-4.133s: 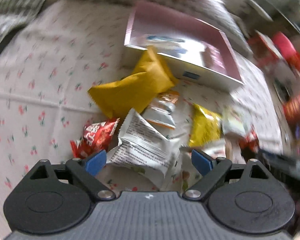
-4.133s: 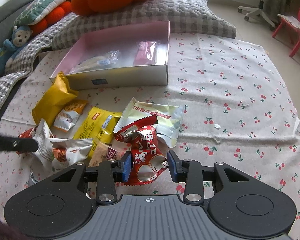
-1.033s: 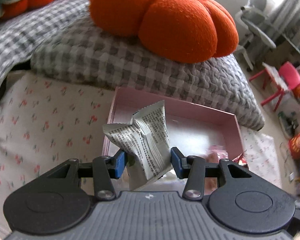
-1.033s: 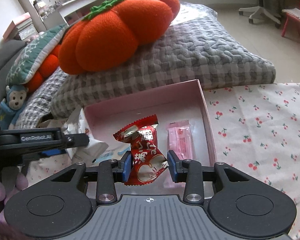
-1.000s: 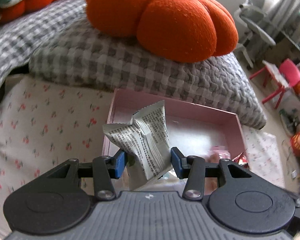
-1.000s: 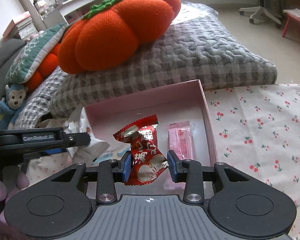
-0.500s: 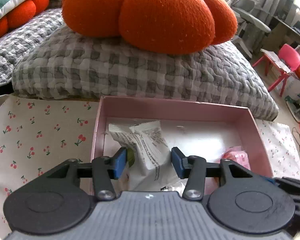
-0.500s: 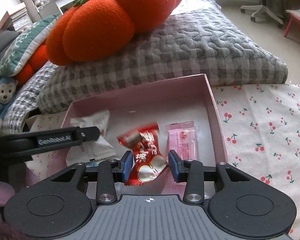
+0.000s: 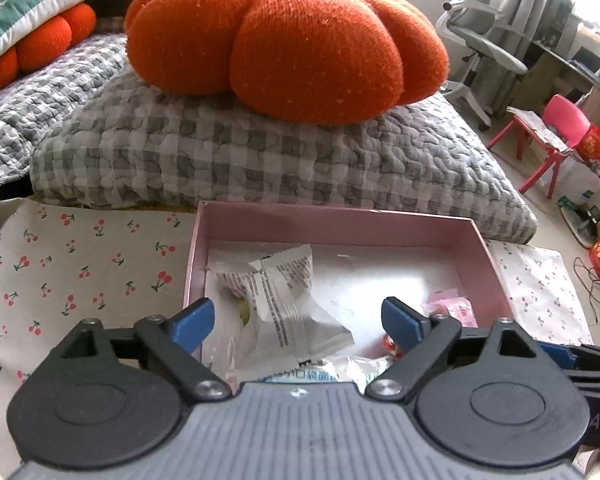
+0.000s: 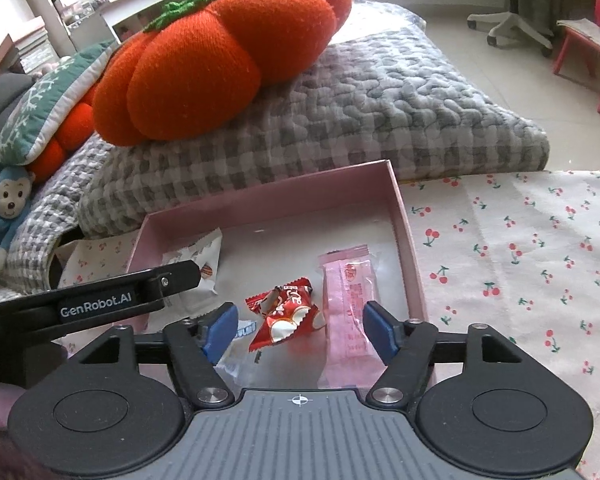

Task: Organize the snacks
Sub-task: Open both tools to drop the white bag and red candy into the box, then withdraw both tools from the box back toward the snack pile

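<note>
Now | both claws opening | red snack [image 10: 286, 314] lies free between right claw [image 10: 300, 330]

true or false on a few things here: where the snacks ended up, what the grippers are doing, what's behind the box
1. The red snack packet lies inside the pink box. True.
2. The right gripper grips the red packet. False: its jaws are opening, the packet loose between them.
3. The white snack packet lies in the box. True.
4. The left gripper holds the white packet. False: jaws opening, pads clear.
5. A blue cushion sits behind the box. False: an orange pumpkin cushion.
</note>
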Demonstrator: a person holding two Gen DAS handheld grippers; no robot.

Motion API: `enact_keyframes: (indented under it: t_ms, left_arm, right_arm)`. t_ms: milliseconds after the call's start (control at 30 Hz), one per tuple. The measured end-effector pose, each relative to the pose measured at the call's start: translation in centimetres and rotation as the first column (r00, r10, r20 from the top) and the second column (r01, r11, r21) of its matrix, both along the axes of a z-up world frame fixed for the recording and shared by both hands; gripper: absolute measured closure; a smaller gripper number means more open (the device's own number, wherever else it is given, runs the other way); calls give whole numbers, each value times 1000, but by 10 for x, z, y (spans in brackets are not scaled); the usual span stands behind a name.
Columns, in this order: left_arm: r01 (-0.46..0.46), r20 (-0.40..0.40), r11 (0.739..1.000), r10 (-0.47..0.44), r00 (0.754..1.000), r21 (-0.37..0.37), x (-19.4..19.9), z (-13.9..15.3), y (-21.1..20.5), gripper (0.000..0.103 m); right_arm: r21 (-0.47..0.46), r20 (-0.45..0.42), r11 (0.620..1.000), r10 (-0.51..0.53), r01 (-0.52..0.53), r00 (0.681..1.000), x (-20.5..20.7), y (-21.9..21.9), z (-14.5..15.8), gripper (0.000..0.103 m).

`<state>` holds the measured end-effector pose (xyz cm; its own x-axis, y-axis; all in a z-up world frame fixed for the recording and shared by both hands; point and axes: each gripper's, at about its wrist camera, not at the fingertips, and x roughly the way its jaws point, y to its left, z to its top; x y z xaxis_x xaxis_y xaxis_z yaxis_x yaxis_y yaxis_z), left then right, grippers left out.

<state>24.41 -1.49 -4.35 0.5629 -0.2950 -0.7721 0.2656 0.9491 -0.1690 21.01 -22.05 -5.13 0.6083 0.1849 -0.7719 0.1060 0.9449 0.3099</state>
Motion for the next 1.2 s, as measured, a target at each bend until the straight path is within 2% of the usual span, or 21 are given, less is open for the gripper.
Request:
enact_keyframes:
  t_ms: [300,567,667,967,1200]
  left_arm:
    - [5,20,1000,-5,1000,-7,-33,18,6,5]
    - [-9,21,1000,10,1000,-21,-57,24,6,3]
    - [-7,34,1000,8,999,-20,-71,28,7,0]
    - [36,-5,999,-36,999,-9,-107,27,10,0]
    - [53,-19,999,-53,998,-4,-136,25,17,0]
  right_arm:
    - [-23,20,1000,2,-1,1000,-29,-5,28,24]
    - [-28,17,1000,4,-3,1000,-64,-8,43,24]
    - [-43,18,999,11,-10,1000,-79,-7,48,20]
    - [-81,31,995,56,-53,998,-122,1,58,16]
    - [-72,28,996,56,-54,998,-150,1,57,15]
